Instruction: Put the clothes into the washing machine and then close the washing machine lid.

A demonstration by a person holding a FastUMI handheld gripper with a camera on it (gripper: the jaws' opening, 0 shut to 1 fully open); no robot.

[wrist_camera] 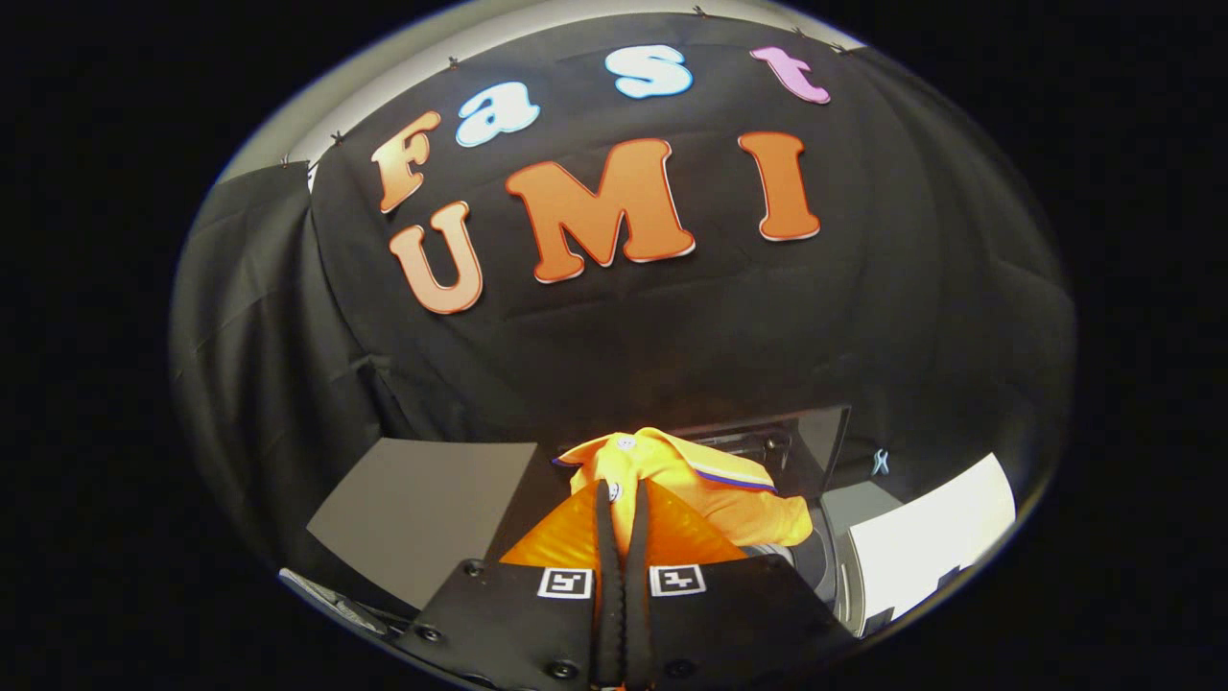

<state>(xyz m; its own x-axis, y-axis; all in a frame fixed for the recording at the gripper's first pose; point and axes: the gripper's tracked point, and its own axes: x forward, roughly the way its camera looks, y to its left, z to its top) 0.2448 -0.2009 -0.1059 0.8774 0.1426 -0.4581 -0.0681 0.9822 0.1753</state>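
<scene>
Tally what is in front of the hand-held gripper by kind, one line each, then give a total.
Orange garment, pinched between the fingers of the hand-held gripper: 1
Washing machine, lid raised behind the garment: 1
Grey board beside the machine: 1
White sheet on the other side: 1
Total: 4

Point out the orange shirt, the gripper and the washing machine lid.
orange shirt (715, 489): gripper view, folded body by the collar.
gripper (622, 509): gripper view, between fingertips shut on the shirt.
washing machine lid (815, 437): gripper view, raised dark panel.
</scene>
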